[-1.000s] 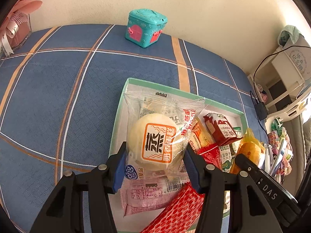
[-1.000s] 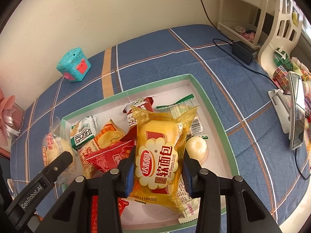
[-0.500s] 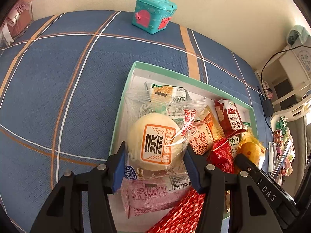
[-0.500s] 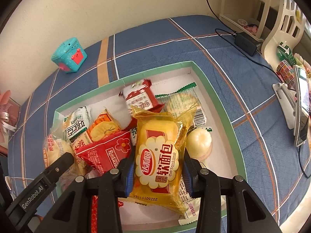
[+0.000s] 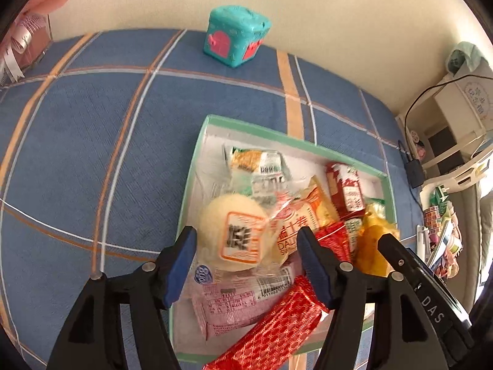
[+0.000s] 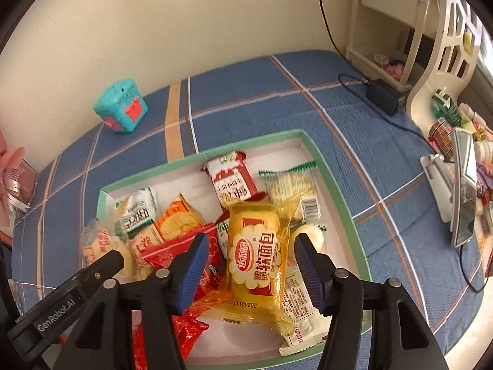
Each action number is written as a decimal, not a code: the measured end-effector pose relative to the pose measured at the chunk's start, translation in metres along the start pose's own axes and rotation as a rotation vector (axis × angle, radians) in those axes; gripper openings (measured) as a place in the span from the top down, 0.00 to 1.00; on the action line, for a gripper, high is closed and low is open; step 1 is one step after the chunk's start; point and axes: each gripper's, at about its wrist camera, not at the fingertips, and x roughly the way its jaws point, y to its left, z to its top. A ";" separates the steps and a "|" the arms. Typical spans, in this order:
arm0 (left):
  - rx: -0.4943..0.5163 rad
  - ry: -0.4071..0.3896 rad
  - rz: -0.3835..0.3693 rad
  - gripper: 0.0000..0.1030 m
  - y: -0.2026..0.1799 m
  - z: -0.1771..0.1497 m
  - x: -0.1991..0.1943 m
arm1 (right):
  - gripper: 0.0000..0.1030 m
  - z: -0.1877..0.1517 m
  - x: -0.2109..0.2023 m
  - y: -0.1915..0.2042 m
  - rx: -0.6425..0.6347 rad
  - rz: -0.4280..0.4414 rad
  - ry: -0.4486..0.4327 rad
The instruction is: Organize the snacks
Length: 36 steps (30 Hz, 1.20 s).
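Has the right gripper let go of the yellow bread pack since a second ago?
Yes. The right gripper has opened, and the yellow bread pack now lies in the green-rimmed box.

A mint-green rim is framing the white-floored box (image 6: pixel 336 185). A translucent yellow bread packet (image 6: pixel 257 257) is showing a red and white label. A pale cream bun (image 5: pixel 234 236) is wearing an orange-edged white label. A red diamond-patterned wrapper (image 5: pixel 271 330) is lying nearest. The blue bedspread (image 5: pixel 77 154) is carrying orange and white stripes. A teal cube (image 5: pixel 235 40) is showing pink panels.
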 end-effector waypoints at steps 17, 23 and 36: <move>0.129 -0.199 0.332 0.09 0.006 0.006 -0.046 | 0.17 -0.005 -0.021 0.024 -0.091 0.015 -0.059; 0.109 -0.217 0.415 0.09 0.010 0.000 -0.049 | 0.04 -0.011 -0.022 0.030 -0.120 0.038 -0.054; 0.075 -0.183 0.512 0.09 0.032 -0.035 -0.077 | 0.00 -0.048 -0.042 0.048 -0.181 0.057 -0.052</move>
